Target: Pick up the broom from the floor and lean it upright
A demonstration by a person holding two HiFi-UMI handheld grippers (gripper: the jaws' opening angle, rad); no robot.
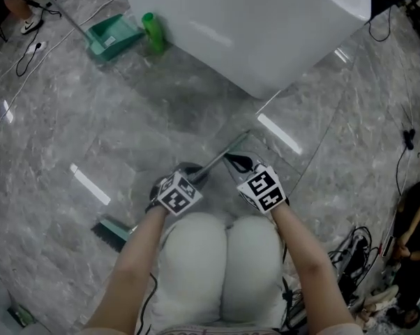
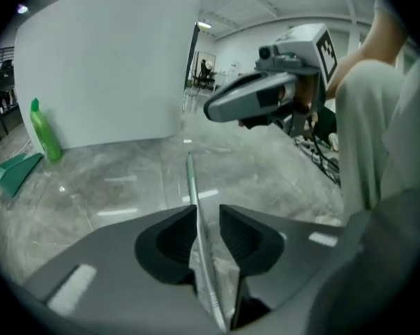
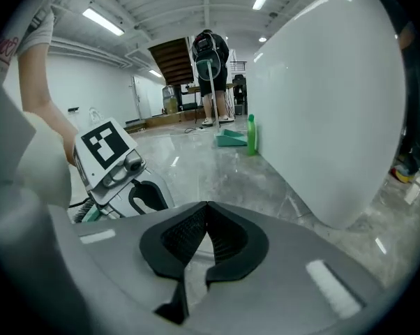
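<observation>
The broom lies on the grey marble floor; its thin metal handle [image 1: 222, 154] runs from the teal brush head [image 1: 114, 231] at lower left up to the right. My left gripper [image 1: 191, 172] is low over the handle. In the left gripper view the handle [image 2: 192, 187] passes between the jaws of the left gripper [image 2: 208, 215], close against the left pad with a gap on the right, so they stand open around it. My right gripper [image 1: 238, 162] hovers just right of the handle. Its tips [image 3: 206, 206] meet with nothing between them. The person crouches, knees below both grippers.
A large white rounded body [image 1: 266, 26] stands ahead. A green dustpan [image 1: 112, 37] and a green bottle [image 1: 153, 32] sit at its left corner. Cables [image 1: 349, 250] and a seated person [image 1: 412, 257] are at the right edge. Another person [image 3: 210, 61] stands far off.
</observation>
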